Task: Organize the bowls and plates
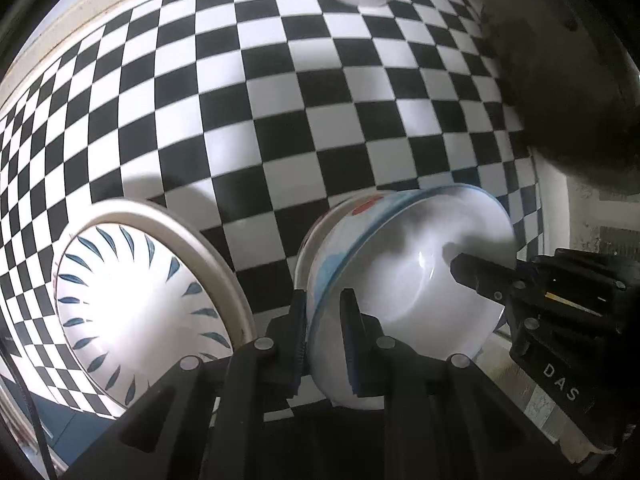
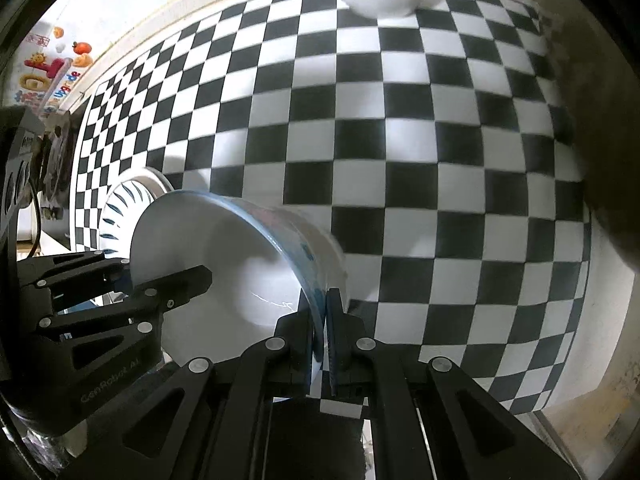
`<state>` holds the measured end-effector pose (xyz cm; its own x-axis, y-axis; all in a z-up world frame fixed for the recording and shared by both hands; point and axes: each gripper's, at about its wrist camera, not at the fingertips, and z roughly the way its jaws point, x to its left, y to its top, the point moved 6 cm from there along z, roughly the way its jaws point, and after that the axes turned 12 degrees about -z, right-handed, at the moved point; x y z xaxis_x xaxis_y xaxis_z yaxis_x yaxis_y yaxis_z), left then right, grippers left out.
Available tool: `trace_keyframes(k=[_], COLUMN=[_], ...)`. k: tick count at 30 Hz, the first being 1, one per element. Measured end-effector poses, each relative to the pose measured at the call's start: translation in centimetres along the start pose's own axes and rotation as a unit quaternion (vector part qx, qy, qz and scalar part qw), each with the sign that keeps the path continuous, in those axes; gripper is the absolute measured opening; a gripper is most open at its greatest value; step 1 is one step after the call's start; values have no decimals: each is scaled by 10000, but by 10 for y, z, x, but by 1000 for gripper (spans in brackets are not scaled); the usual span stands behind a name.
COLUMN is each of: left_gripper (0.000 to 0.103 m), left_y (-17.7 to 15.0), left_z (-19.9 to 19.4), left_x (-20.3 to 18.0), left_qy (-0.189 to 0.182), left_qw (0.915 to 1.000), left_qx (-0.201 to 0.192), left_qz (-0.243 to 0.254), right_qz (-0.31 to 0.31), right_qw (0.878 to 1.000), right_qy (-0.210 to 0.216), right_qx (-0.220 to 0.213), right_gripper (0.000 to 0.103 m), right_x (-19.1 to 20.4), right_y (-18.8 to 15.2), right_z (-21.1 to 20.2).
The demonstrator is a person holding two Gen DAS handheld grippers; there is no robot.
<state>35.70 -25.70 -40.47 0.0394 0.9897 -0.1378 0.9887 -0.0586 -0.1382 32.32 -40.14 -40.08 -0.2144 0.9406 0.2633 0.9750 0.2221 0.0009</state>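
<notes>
Pointing steeply down, the left gripper (image 1: 324, 340) and right gripper (image 2: 325, 340) each clamp opposite rims of the blue-banded bowl (image 1: 404, 280) at lower centre.

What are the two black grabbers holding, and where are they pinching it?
Both hold one bowl with a blue rim. The left gripper pinches its rim on one side, and the right gripper pinches the rim on the opposite side.

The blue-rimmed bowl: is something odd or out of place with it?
Yes. The blue-rimmed bowl is in the air, tilted on its side above the checkered table, pinched by the left gripper and right gripper on opposite rims. No crack or spill is visible.
</notes>
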Motion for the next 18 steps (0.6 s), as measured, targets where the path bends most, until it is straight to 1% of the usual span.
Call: trace_keyframes(k=[7, 11, 13, 18], left_gripper=[14, 14, 14, 14], left_y=[-4, -1, -2, -2], left_z=[13, 17, 16, 13], left_x=[1, 4, 6, 5], left_qy=[241, 303, 287, 290], left_qw=[9996, 9995, 9995, 9995], left_qx=[-27, -15, -10, -64], left_qz=[129, 104, 99, 113], right_qz=[-5, 45, 57, 128], right_qw=[9999, 9996, 9995, 9995], right_qy=[-13, -53, -101, -28], right_qx=[164, 269, 278, 277], right_gripper=[8, 11, 15, 15], right_x=[2, 2, 1, -2], right_y=[-2, -3, 0, 1], right_z=[14, 20, 22, 20])
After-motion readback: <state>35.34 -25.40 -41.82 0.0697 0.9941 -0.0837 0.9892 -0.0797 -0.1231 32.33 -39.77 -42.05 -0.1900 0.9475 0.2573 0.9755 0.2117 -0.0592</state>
